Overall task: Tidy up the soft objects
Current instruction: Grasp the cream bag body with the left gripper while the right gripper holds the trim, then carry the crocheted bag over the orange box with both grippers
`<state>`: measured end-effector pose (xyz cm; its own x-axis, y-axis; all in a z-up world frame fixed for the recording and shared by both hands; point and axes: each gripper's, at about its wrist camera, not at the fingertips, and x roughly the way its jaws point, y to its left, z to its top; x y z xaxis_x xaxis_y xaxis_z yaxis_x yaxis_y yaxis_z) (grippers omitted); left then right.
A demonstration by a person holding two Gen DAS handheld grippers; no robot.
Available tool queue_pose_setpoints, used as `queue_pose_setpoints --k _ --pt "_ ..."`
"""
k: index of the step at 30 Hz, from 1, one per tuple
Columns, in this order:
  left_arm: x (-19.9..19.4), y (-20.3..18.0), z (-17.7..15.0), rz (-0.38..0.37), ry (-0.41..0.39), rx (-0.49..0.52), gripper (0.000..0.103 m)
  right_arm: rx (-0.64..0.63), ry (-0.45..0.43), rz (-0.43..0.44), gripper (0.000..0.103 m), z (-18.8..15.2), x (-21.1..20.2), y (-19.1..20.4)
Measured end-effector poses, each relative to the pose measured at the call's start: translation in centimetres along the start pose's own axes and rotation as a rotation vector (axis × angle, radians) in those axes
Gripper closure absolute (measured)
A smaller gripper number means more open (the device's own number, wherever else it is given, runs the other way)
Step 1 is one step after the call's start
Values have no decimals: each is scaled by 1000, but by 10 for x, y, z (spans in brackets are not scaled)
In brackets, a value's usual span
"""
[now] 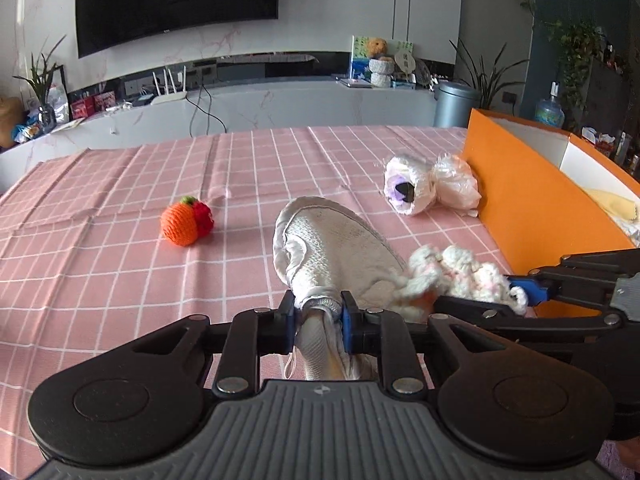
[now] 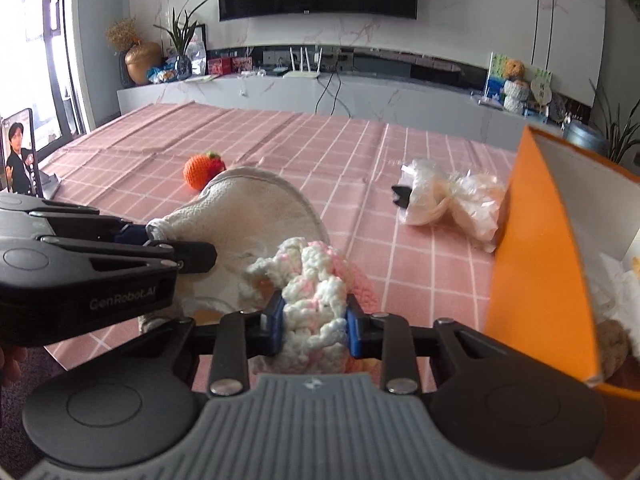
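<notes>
Item 1, left tool [image 1: 318, 312]: pressed in on the bunched end of a grey-white knitted pouch [image 1: 332, 248], whose flat body stretches away over the surface [image 1: 120, 280] toward its middle; pinching the gathered neck gives the pads a firm hold on limp cloth, judged a grip for carrying

Item 2, right tool [image 2: 314, 322]: pinching a fluffy white-and-pink yarn piece [image 2: 308, 280] across its narrow part; the piece lies just beside the pouch near the surface's near edge, close to the orange box [image 1: 532, 216]; the soft loops bulge out past both pads, so the hold looks secure but squashy

Item 3, orange crocheted fruit [image 1: 182, 224] with a red bit and green top: loose on the surface left of the pouch, well apart from the box; untouched

Item 4, crinkled plastic-wrapped bundle [image 1: 436, 188], a dark spot showing at one end: resting against the box's orange outer wall, toward the right edge of the surface; not yet inside

Item 5, orange box: stands along the right edge, open-topped, white inside, with a white divider [image 1: 566, 152] making compartments; the near compartment holds something yellow [image 1: 616, 204] and some pale material, identity unclear; the far compartment's contents cannot be seen; judged the destination for the soft things, placed within short reach of the right tool
</notes>
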<state>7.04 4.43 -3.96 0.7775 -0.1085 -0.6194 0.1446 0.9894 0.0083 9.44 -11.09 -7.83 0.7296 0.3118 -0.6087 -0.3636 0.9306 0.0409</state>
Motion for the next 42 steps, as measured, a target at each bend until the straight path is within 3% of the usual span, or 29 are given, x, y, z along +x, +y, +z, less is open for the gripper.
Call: queue_pose_setpoints --k 7,22,33,42 --pt "-26 2 13 36 -51 -39 79 16 -110 -21 74 12 -39 -8" --pt "-64 -57 50 -88 -191 59 79 102 -288 -83 74 26 -119 -54" --pt "-48 -118 87 -261 -201 217 79 146 -333 -164 74 30 -159 -110" --pt "-18 -148 109 -326 -189 270 79 246 -293 -198 74 43 -173 -171"
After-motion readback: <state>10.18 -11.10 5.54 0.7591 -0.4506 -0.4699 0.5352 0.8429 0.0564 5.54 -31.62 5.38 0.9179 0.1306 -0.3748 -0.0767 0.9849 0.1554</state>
